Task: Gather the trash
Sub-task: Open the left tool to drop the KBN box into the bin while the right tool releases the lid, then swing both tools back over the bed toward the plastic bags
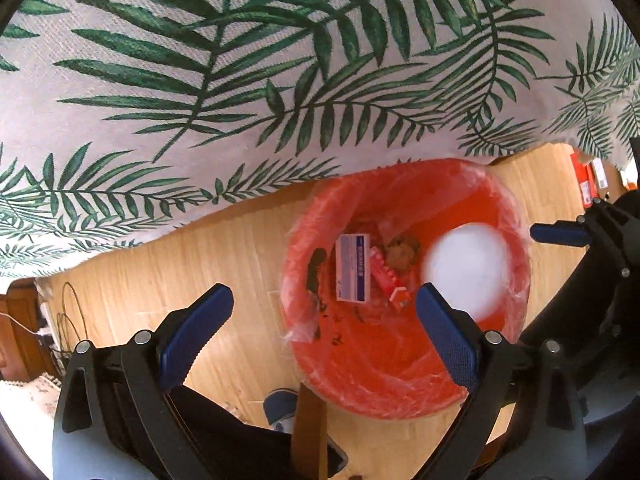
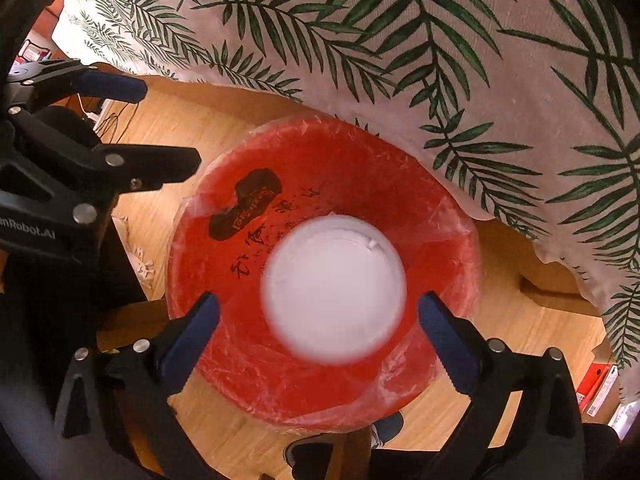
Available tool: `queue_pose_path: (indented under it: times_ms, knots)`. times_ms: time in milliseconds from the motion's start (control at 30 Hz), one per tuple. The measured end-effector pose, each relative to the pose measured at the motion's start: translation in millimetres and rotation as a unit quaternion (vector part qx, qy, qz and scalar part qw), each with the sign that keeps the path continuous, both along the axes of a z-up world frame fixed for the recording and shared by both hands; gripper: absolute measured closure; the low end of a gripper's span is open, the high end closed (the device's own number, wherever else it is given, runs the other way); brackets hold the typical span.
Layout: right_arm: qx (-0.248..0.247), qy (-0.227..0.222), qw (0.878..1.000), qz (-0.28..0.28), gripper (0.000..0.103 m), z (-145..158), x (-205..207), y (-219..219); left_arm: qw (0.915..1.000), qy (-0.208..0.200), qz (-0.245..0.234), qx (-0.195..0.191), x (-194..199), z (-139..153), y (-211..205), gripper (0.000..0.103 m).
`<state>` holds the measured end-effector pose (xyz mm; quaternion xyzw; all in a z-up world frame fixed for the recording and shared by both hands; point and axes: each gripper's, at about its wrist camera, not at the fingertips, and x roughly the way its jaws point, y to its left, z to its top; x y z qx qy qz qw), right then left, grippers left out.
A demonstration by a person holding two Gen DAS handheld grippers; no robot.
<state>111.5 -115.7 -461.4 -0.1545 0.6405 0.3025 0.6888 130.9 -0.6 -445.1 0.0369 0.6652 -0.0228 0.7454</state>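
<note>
A red bin [image 1: 400,396] [image 2: 280,392] lined with a clear plastic bag stands on the wooden floor below both grippers. A round white object [image 2: 334,288], blurred, is over the bin's mouth between the right gripper's fingers, with a gap to each pad. My right gripper [image 2: 319,304] is open. The white object [image 1: 466,270] also shows in the left wrist view, inside the bin's rim. On the bin's bottom lie a white and blue box [image 1: 353,267], a red wrapper [image 1: 388,280] and a brown crumpled scrap [image 1: 402,254]. My left gripper [image 1: 324,300] is open and holds nothing, over the bin's left edge.
A tablecloth with green palm leaves [image 1: 240,80] [image 2: 480,60] hangs just beyond the bin. Cables [image 1: 68,320] lie on the floor at the left. A person's shoe [image 1: 280,408] and a wooden leg [image 1: 308,432] are beside the bin. Red boxes [image 2: 596,388] sit at the right.
</note>
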Motion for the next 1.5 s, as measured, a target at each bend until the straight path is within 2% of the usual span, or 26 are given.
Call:
queue_pose_path:
  times_ms: [300, 367, 467, 567, 667, 800, 933, 1067, 1233, 1500]
  knots:
    - [0.027, -0.019, 0.999, -0.025, 0.005, 22, 1, -12, 0.9992, -0.038, -0.01, 0.006, -4, 22, -4, 0.008]
    - [0.042, -0.032, 0.998, -0.036, 0.005, 35, 3, -17, 0.9979, -0.06, -0.019, 0.015, -6, 36, -4, 0.008]
    - [0.075, -0.09, 0.991, -0.057, 0.005, 79, 3, -29, 0.9959, -0.085, -0.03, 0.009, -8, 68, -6, 0.008]
    - [0.087, -0.164, 0.98, -0.07, 0.005, 133, 10, -38, 0.9884, -0.147, -0.04, 0.005, -5, 114, -7, 0.008]
    - [0.102, -0.217, 0.966, -0.095, 0.005, 180, 29, -48, 0.9771, -0.208, -0.045, 0.005, 8, 161, -6, 0.006]
    - [0.123, -0.26, 0.948, -0.135, 0.005, 226, 66, -60, 0.9628, -0.267, -0.042, 0.009, 40, 208, -3, 0.006]
    - [0.141, -0.283, 0.934, -0.168, 0.005, 254, 108, -65, 0.954, -0.298, -0.029, 0.02, 82, 233, 2, 0.006]
    - [0.147, -0.292, 0.927, -0.184, 0.005, 273, 151, -62, 0.9486, -0.315, -0.016, 0.028, 123, 246, 7, 0.006]
    - [0.143, -0.308, 0.922, -0.185, 0.005, 293, 198, -45, 0.9458, -0.323, -0.004, 0.032, 169, 249, 15, 0.006]
    - [0.126, -0.313, 0.921, -0.193, 0.005, 291, 281, -10, 0.9459, -0.323, 0.018, 0.025, 207, 234, 26, 0.006]
